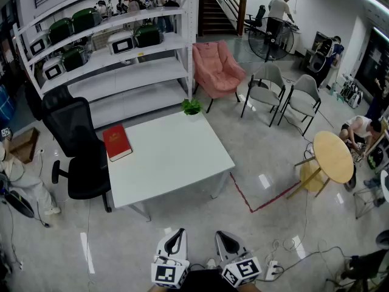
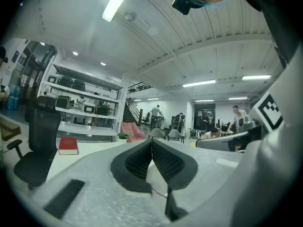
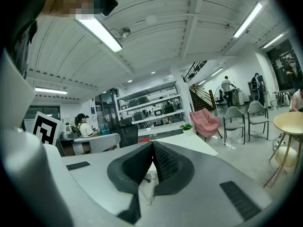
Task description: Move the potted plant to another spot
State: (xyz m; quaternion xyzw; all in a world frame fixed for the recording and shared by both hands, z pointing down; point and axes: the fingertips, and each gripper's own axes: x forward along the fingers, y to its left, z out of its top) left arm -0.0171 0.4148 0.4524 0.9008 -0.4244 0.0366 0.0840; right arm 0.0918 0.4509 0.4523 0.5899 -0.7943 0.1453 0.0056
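A small green potted plant [image 1: 192, 107] stands at the far edge of the white table [image 1: 170, 157]. It shows tiny in the left gripper view [image 2: 123, 136] and in the right gripper view [image 3: 187, 126]. My left gripper [image 1: 175, 243] and right gripper [image 1: 227, 243] hang side by side at the bottom of the head view, well short of the table. Both are shut, pads touching, with nothing between them; the left gripper [image 2: 151, 143] and right gripper [image 3: 152, 144] point toward the table.
A red book [image 1: 117, 142] lies on the table's left side. A black office chair [image 1: 76, 145] stands left of the table. Behind are white shelves [image 1: 115, 47], a pink armchair [image 1: 217, 67] and grey chairs [image 1: 285, 96]. A round wooden table [image 1: 333, 157] is right. Cables [image 1: 285, 248] lie on the floor.
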